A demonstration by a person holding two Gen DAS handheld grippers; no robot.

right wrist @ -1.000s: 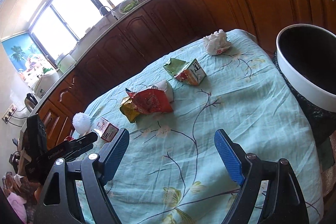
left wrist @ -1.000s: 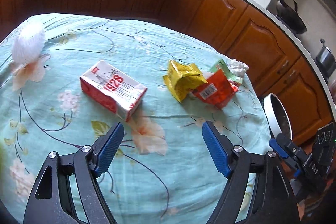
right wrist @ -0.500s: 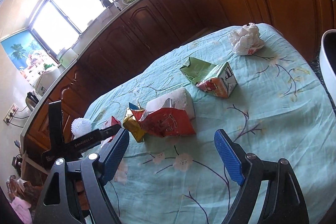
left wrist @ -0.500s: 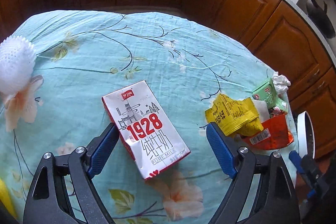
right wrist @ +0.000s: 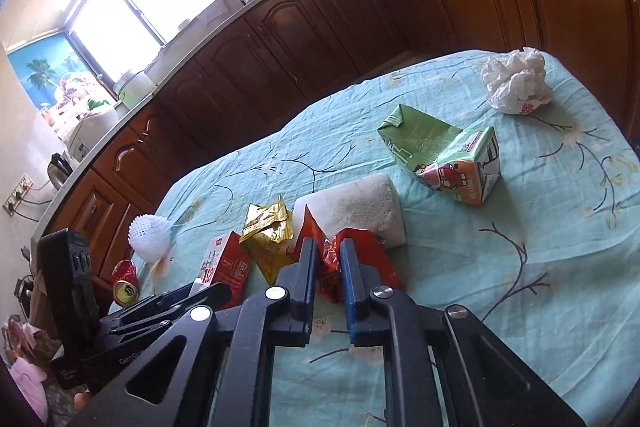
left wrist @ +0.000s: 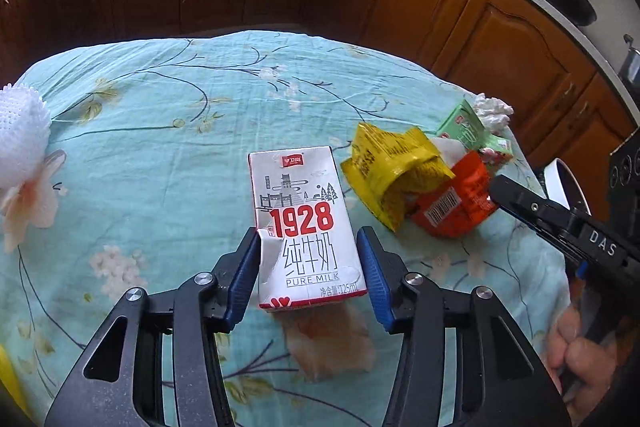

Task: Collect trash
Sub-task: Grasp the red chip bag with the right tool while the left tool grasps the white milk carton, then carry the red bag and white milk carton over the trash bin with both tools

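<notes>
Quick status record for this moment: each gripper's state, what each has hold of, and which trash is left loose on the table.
left gripper: closed on the milk carton, blue pads on both its sides, left side dented
right gripper: pinching the red wrapper, jaws nearly shut
loose trash: yellow wrapper, green juice carton, crumpled white plastic bag
also on table: white foam block, white mesh ball
surface: teal floral tablecloth
bin: only its white rim shows, at the table's edge

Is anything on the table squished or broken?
Yes. The milk carton between the left gripper pads has a dented, torn-looking left edge. The green juice carton is crushed flat at one end, lying on its side.
</notes>
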